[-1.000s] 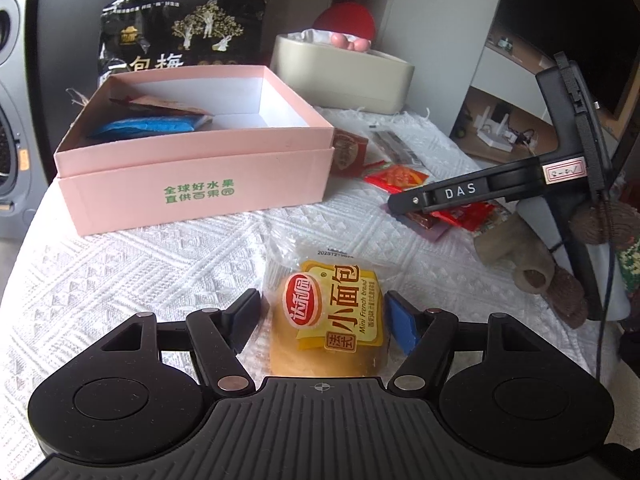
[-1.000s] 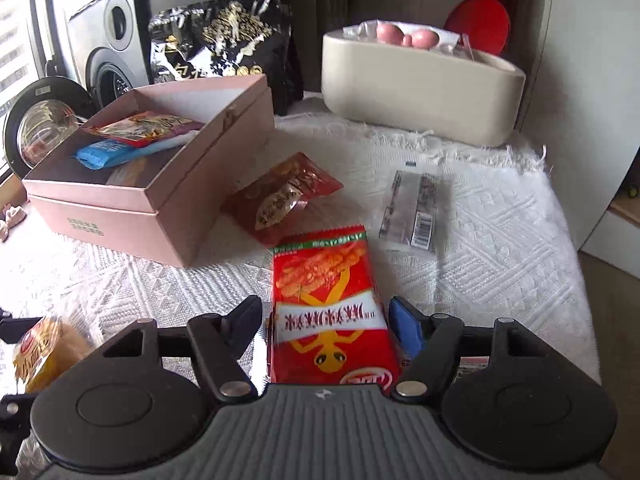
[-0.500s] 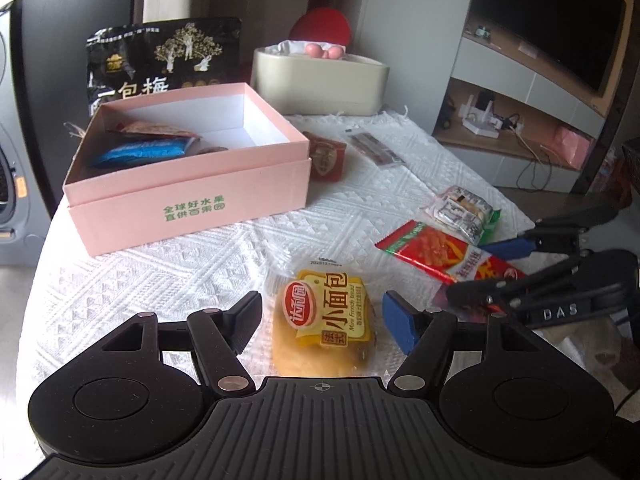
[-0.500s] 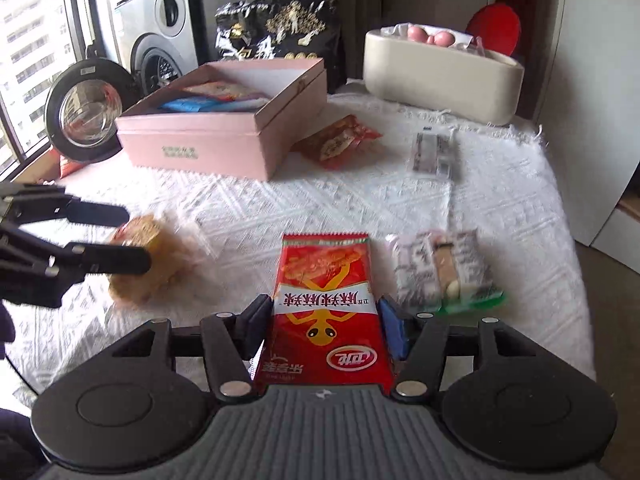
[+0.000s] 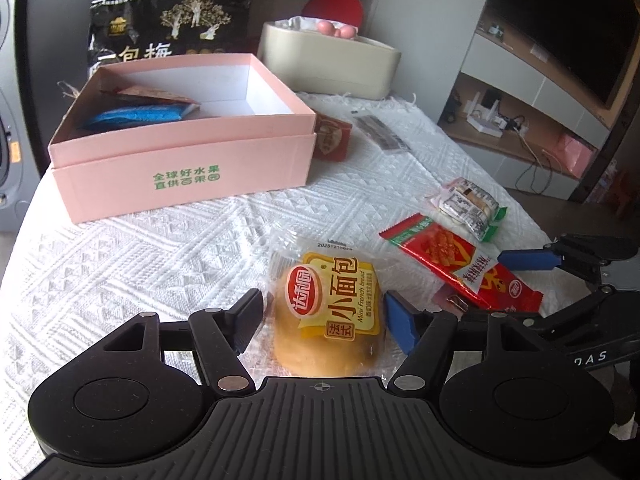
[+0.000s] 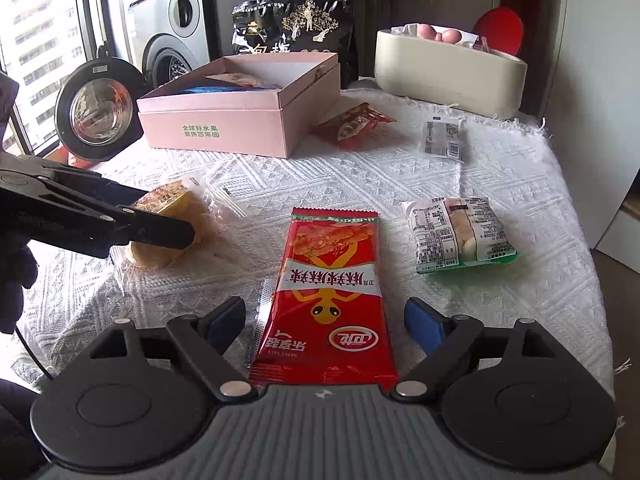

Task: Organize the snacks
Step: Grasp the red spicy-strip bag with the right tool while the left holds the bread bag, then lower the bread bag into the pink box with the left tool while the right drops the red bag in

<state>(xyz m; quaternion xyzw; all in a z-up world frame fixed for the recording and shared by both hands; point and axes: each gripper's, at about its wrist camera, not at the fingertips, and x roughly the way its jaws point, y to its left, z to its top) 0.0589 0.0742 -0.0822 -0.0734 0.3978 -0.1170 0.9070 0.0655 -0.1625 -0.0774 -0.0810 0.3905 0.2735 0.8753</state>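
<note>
White woven cloth [image 5: 160, 256] covers the table in the left wrist view. The left gripper [image 5: 324, 314] has its fingers just either side of a wrapped mini bread [image 5: 332, 312], touching or nearly touching the wrapper; whether they press it I cannot tell. Far left stands an open pink box [image 5: 188, 176] with a blue packet [image 5: 136, 116] inside. To the right lie a red snack packet [image 5: 460, 268] and, beyond it, a white-and-green packet [image 5: 472, 206]. The right gripper [image 5: 532, 260] enters from the right edge at the red packet's near end.

Seen from the right wrist, the right gripper [image 6: 324, 320] spreads wide, its fingers clear of the red snack packet [image 6: 332, 296] that lies flat between them. Right of it rests the white-and-green packet [image 6: 460, 236]. At left, the left gripper [image 6: 160, 224] straddles the mini bread [image 6: 172, 216]. The pink box [image 6: 240, 120] sits far left, with a beige tub [image 6: 448, 76] far right.
</note>
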